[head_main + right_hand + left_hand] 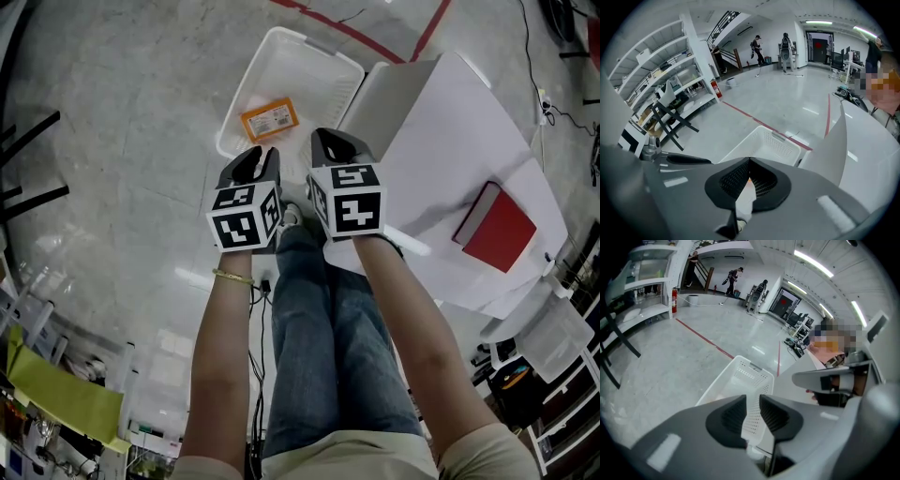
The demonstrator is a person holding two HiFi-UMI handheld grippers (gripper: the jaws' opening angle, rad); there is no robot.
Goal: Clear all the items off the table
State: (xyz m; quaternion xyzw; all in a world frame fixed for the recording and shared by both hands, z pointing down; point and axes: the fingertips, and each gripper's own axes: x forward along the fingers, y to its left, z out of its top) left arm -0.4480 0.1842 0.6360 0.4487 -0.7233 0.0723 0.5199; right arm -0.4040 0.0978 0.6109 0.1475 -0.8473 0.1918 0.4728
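**Nothing held**

Left gripper [255, 161] jaws slightly apart, nothing between. Right gripper [336, 142] jaws pressed together, empty. Red book [497, 228] lies on the table [450, 131], well right of both. Orange packet [270, 118] sits in the white basket [323, 89] just ahead. Open floor [112, 141] to the left.

Print on the orange packet [270, 118] (perhaps a label) is too small to read.

This is a big open workshop or lab hall. It has a polished grey floor [778, 103] marked with red tape lines [704, 338] and white storage shelves [670, 75] along the left. A fire extinguisher [673, 301] stands beside the shelves, long strip lights [813, 263] run overhead, and desks with screens [841, 58] sit far right.
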